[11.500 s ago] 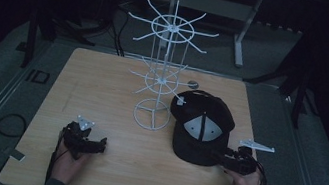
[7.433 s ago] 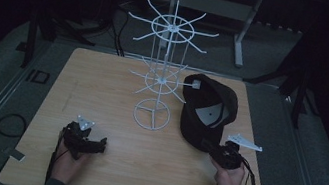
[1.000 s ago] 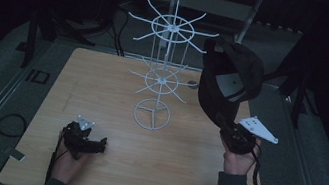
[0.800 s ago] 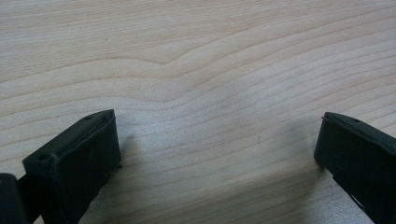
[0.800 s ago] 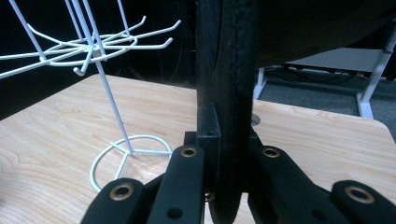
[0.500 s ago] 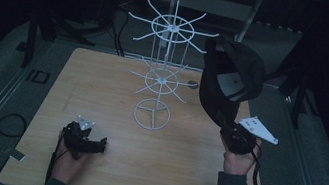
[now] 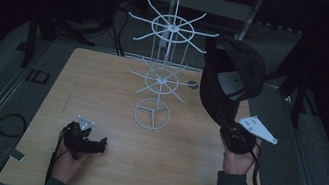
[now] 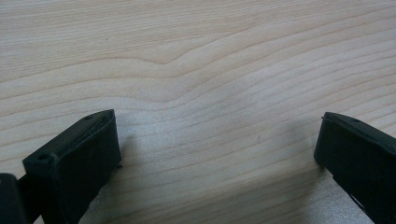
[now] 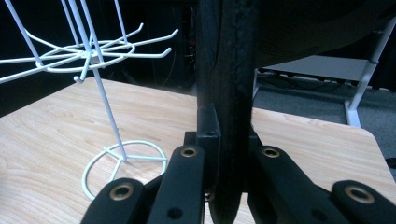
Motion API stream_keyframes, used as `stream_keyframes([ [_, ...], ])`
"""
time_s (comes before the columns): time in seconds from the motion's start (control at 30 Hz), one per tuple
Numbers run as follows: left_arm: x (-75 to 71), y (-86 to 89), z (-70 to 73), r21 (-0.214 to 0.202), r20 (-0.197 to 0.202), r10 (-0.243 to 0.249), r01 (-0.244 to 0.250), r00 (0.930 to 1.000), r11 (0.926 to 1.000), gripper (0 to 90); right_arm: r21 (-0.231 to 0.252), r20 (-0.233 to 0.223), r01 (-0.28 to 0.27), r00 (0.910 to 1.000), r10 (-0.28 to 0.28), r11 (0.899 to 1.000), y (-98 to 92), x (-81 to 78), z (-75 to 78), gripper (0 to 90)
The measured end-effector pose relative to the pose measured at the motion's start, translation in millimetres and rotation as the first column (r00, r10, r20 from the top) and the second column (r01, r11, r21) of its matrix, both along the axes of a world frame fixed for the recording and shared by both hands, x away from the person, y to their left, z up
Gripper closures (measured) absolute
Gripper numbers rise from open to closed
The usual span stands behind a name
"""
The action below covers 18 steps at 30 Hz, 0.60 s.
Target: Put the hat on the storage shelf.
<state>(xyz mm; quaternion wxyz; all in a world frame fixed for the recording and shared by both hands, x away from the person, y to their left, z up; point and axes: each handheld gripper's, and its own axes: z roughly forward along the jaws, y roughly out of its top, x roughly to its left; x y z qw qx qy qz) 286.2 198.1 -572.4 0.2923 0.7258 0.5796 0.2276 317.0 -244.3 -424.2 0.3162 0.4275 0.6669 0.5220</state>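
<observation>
A black cap [image 7: 230,78] hangs in the air to the right of the white wire rack [image 7: 160,79], level with its upper ring of hooks. My right gripper [image 7: 229,126] holds it from below, shut on the brim. In the right gripper view the dark brim [image 9: 229,84] stands upright between the closed jaws of that gripper [image 9: 227,140], with the rack [image 9: 93,51] off to the left. My left gripper [image 7: 95,143] rests on the wooden table [image 7: 179,176] at the front left. Its jaws stand wide apart, and in the left gripper view bare wood lies across the left gripper's [image 8: 217,154] gap.
The rack's round base [image 7: 151,114] stands mid-table. A small dark round thing [image 7: 193,83] lies behind the rack. A metal frame [image 7: 217,5] stands beyond the far edge, and a cable loop [image 7: 7,124] lies on the grey floor at left.
The cap lay on the table at first; my right gripper has since raised it up beside the rack. Over the last second nothing has visibly moved. The left gripper stayed put.
</observation>
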Motion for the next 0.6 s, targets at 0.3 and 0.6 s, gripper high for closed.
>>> stream_keyframes([
  [0.3,0.0,0.0,0.0,0.0,0.0,0.0,0.0,1.0,1.0,0.2,0.005,0.007,0.005,1.0,-0.005,1.0,-0.7,-0.7,1.3,86.5],
  [0.6,0.0,0.0,0.0,0.0,0.0,0.0,0.0,1.0,1.0,0.2,-0.004,0.017,0.009,0.9998,-0.009,1.0,-2.1,-0.5,5.6,86.5],
])
